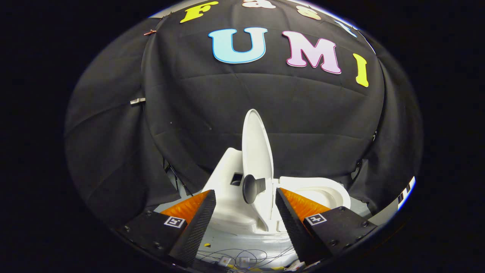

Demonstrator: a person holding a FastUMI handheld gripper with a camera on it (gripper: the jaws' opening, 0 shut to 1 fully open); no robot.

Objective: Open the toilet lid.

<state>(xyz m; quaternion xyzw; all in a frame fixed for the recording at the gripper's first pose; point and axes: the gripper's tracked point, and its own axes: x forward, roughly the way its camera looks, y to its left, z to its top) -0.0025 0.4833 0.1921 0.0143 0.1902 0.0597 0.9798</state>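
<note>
Jaws are held wide apart with nothing gripped by the gripper; a dark knob on the raised toilet lid is seen between the fingers; toilet bowl lies rightward.

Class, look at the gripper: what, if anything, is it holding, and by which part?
Nothing is held. The gripper is open; the raised toilet lid and its dark knob stand between the fingers, untouched.

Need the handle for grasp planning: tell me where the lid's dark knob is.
In the gripper view the dark knob sits on the raised toilet lid, between and just beyond the open gripper's fingers, with the bowl to its right.
</note>
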